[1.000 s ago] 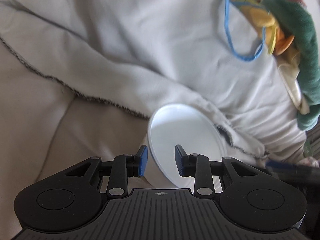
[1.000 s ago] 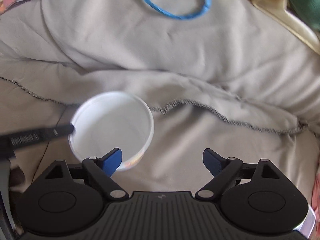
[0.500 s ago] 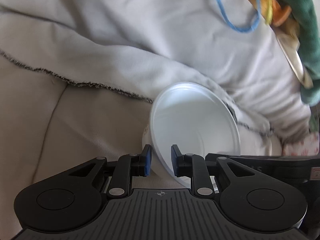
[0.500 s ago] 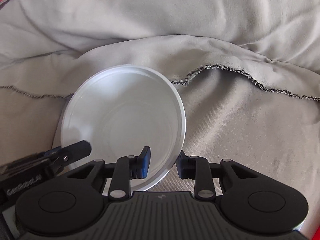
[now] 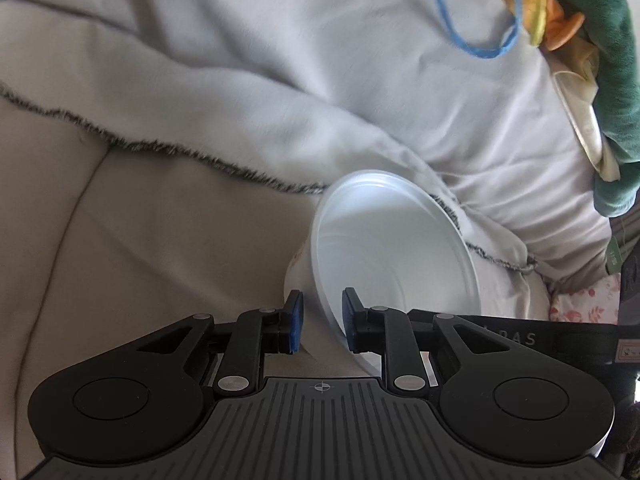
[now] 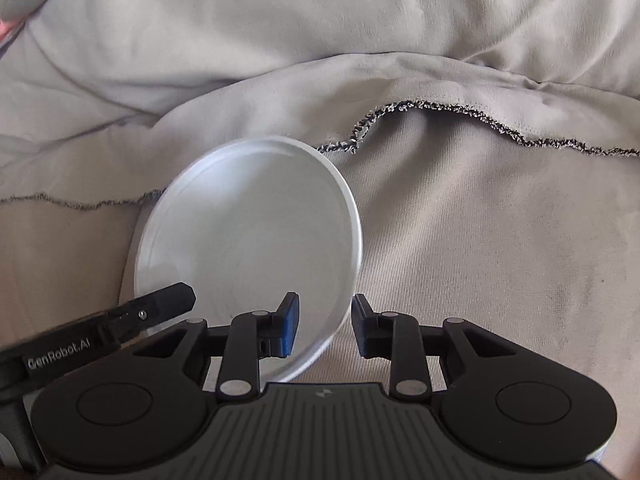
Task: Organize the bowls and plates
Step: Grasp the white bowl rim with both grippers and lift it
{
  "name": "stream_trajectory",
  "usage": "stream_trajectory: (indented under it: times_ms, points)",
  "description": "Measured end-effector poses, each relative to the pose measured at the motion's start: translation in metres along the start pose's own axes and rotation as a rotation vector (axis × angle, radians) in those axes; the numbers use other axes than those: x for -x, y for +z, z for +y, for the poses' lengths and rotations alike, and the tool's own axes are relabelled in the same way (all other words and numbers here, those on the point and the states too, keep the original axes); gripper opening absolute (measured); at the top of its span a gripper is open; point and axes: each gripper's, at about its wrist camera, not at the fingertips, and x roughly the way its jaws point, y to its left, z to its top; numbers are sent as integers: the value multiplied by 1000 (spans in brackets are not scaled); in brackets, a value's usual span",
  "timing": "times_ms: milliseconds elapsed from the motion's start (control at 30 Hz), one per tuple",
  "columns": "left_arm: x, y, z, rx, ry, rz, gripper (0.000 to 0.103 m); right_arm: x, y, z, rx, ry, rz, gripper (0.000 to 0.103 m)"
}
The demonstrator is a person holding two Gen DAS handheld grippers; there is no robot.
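**Left wrist: two grippers, one bowl**

Left wrist: The left gripper (image 5: 319, 326) straddles the near rim of a white bowl (image 5: 394, 252) tilted on a grey blanket (image 5: 280, 80). Its pads (image 5: 295, 326) stand narrowly apart either side of the wall; whether they pinch it cannot be told. A blue band (image 5: 472, 46) and plush toy (image 5: 600, 40) lie beyond.

Right wrist: The right gripper (image 6: 325, 330) brackets the bowl's (image 6: 248, 240) opposite rim, fingers (image 6: 289, 330) slightly parted, with a visible gap beside the outer one. The left finger (image 6: 168, 304) reaches in from the left. With both sides bracketed, one gripper should probably clamp firmly before the other lets go, keeping the thin wall from buckling.
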Motion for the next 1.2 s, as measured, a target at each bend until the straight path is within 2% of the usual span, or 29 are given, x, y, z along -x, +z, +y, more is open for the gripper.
stream_trajectory:
  times_ms: [100, 233, 367, 467, 567, 733, 867, 1000, 1100, 1200]
  points:
    - [9, -8, -21, -39, -34, -33, 25, 10, -2, -11, 11, 15, -24, 28]
    - [10, -24, -55, -88, -145, -52, 29, 40, -12, -49, 0, 27, -51, 28]
    - [-15, -39, -84, -129, -219, 22, 31, 62, -21, -100, -44, 6, -74, 28]
    - [-40, -45, -99, -125, -180, 84, 30, 65, -25, -127, -70, -18, -87, 28]
    - [-55, -50, -107, -108, -121, 98, 30, 58, -29, -147, -117, -29, -84, 29]
    - [-70, -50, -118, -101, -44, 113, 30, 44, -41, -175, -202, 36, -48, 29]
    - [-42, -51, -143, -130, -89, 59, 30, 55, -51, -188, -266, 126, -63, 27]
    - [12, -59, -184, -223, -140, -18, 32, 109, -63, -190, -232, 142, -185, 27]
    - [45, -76, -208, -274, -142, -17, 32, 158, -78, -192, -215, 166, -239, 27]
    - [71, -97, -222, -308, -125, 0, 30, 193, -101, -183, -159, 138, -266, 27]
